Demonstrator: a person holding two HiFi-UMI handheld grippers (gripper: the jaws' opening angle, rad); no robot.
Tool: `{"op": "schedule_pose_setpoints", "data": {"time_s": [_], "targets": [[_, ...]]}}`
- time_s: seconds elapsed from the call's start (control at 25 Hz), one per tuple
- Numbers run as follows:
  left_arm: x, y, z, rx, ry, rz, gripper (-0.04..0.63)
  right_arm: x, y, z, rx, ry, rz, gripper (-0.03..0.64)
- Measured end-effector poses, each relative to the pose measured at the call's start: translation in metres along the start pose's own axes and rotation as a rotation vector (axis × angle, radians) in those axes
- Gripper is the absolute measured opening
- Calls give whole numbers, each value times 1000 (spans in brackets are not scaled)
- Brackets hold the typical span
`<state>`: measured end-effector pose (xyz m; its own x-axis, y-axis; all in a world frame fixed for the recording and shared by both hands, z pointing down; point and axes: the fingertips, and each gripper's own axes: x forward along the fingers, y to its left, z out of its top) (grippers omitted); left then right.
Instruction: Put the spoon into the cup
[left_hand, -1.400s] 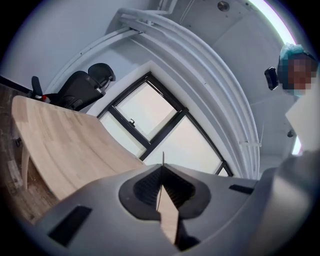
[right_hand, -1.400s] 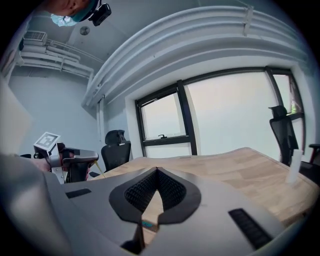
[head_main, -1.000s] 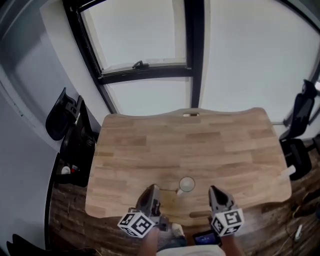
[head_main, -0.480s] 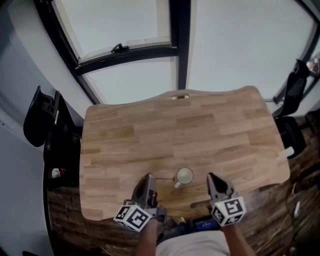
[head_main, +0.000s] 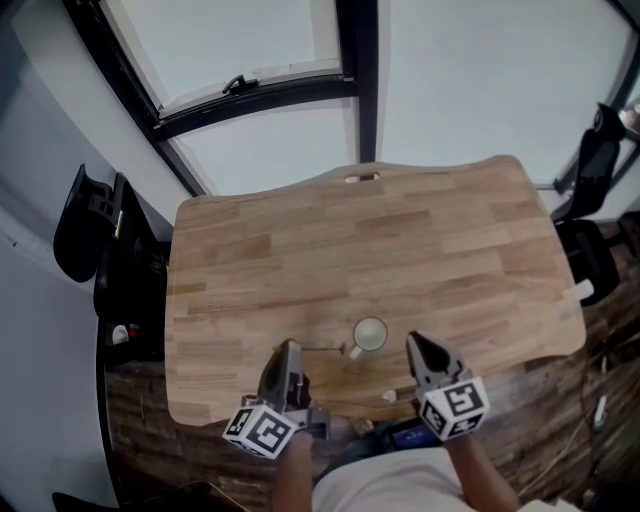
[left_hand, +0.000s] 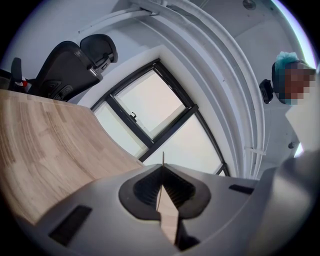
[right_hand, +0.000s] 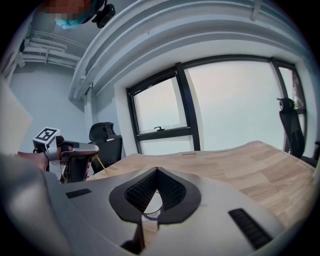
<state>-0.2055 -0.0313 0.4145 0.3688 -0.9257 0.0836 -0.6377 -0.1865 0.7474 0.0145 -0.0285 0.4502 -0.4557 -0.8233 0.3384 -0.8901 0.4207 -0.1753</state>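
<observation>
Left tool (head_main: 291, 350) is pinched on the thin, light, likely slippery spoon (head_main: 322, 348) by its handle; right tool (head_main: 413, 342), beside the cup (head_main: 369, 335), is closed and empty.

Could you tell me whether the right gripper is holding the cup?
No, the cup stands free on the table, apart from the right gripper, whose jaws are shut and empty.

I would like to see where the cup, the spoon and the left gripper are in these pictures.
cup (head_main: 370, 334): head view, on its pale inside.
spoon (head_main: 322, 348): head view, on its thin handle.
left gripper (head_main: 291, 348): head view, at the tips of its jaws, shut on the spoon.
</observation>
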Motion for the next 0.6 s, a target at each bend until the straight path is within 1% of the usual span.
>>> {"op": "schedule_pose_setpoints", "data": {"time_s": [0.4,0.6], "targets": [[-1,0,1,-14,-42,43,3,3,-7,4,0,2,46,-3],[7,0,1,-12,-55,48,3,8,-13,2,-1,7,60,-3]]}}
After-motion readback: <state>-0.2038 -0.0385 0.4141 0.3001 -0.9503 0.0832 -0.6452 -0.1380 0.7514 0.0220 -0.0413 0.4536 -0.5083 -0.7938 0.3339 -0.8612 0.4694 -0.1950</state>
